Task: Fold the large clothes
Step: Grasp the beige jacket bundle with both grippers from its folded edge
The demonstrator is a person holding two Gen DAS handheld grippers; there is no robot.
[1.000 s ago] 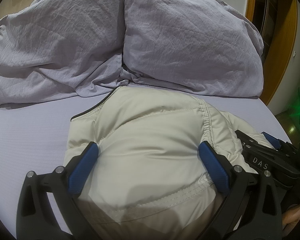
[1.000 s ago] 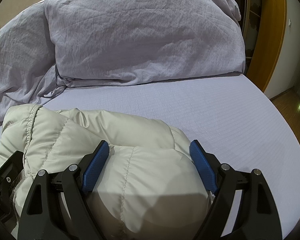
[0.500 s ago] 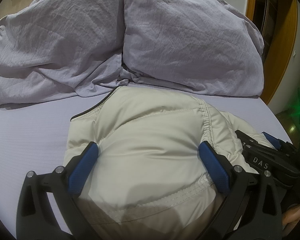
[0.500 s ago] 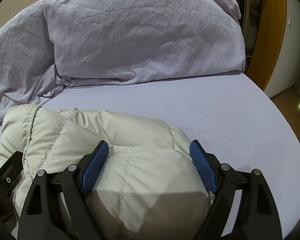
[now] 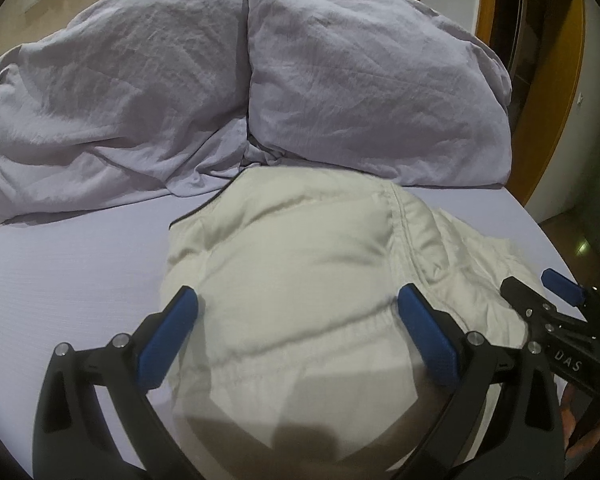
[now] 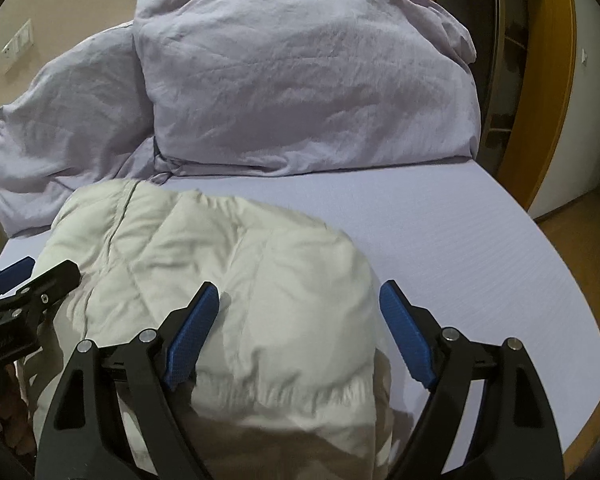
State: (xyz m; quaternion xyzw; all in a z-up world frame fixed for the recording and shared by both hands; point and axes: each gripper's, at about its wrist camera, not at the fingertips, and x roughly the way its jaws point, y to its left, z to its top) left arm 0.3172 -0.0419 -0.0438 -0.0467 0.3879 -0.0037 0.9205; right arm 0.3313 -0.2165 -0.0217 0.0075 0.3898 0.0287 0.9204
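Observation:
A cream puffer jacket (image 5: pixel 300 264) lies bunched on the lilac bed sheet (image 5: pixel 68 264); it also shows in the right wrist view (image 6: pixel 228 264). My left gripper (image 5: pixel 296 312) is open, its blue pads either side of the jacket's left part, just above it. My right gripper (image 6: pixel 300 308) is open over the jacket's right part, near its elastic hem. The right gripper shows at the right edge of the left wrist view (image 5: pixel 556 300), and the left gripper at the left edge of the right wrist view (image 6: pixel 28 284). Neither holds the fabric.
Two lilac pillows (image 5: pixel 360 80) lean at the head of the bed, close behind the jacket. Bare sheet (image 6: pixel 480 248) lies right of the jacket. A wooden door frame (image 6: pixel 548 80) and floor are beyond the bed's right edge.
Both grippers have lifted and pulled back a little from the jacket. The right wrist view now looks from higher up and shows more of the jacket and pillows.

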